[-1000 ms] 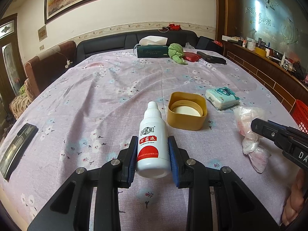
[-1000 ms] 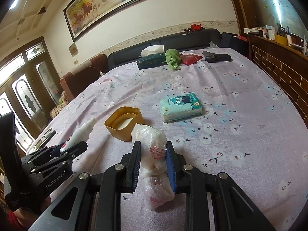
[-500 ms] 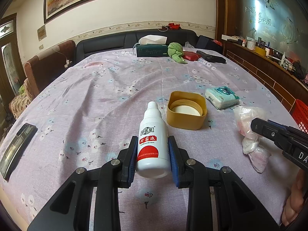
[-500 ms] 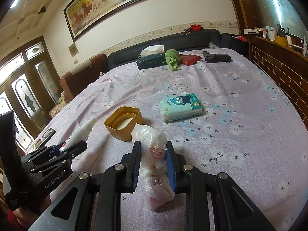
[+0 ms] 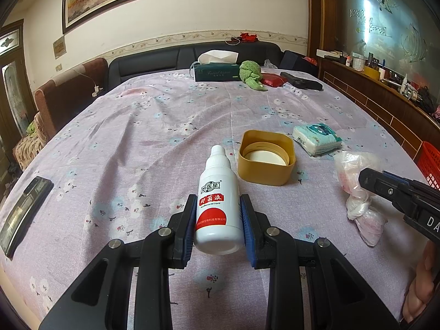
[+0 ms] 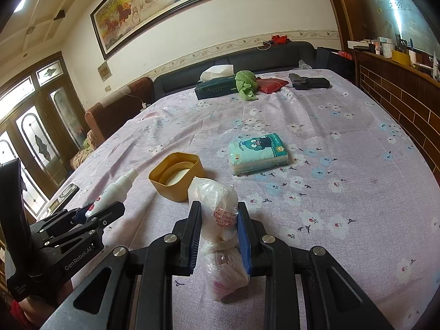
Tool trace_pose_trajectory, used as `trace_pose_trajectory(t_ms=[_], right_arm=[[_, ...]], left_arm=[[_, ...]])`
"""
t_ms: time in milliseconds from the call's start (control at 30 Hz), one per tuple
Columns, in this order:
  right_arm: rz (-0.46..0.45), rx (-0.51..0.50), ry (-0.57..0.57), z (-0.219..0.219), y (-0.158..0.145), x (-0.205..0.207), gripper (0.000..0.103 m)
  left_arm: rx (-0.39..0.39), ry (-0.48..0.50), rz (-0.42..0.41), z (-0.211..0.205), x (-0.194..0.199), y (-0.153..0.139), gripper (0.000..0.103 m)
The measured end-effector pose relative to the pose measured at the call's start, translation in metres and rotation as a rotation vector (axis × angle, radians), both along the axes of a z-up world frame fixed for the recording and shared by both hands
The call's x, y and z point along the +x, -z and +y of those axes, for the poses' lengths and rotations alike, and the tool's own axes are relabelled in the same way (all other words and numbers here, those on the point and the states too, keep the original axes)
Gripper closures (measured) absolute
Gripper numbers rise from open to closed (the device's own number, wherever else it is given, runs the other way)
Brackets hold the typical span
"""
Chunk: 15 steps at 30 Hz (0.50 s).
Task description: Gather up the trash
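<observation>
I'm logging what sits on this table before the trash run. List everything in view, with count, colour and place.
bottle: 1, white with red label, between left gripper's fingers
plastic bag: 1, translucent white-pink, knotted, between right gripper's fingers
lid: 1, mustard yellow, mid-table, open side up
tissue pack: 1, teal and white, right of lid
tissue box: 1, dark green, far edge
cloth: 1, green, beside tissue box
pouch: 1, red, far edge
remote: 1, black, left edge
basket: 1, red, off table's right side
left gripper: black, blue pads
right gripper: black, blue pads
</observation>
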State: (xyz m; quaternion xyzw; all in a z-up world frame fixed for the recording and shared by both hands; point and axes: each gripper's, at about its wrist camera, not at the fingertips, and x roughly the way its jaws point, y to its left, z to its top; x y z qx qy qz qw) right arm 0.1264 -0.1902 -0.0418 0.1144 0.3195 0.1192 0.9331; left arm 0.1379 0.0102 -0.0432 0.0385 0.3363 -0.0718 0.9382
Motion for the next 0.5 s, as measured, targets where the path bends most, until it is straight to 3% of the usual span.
trace_pose_trajectory(t_ms=[500], right_arm=[[-0.003,0.000,0.010,-0.0022,-0.0006,-0.0022,0.076]], left_arm=[[0.001,-0.001,-0.001,-0.0005,-0.0006,-0.0002,0.074]])
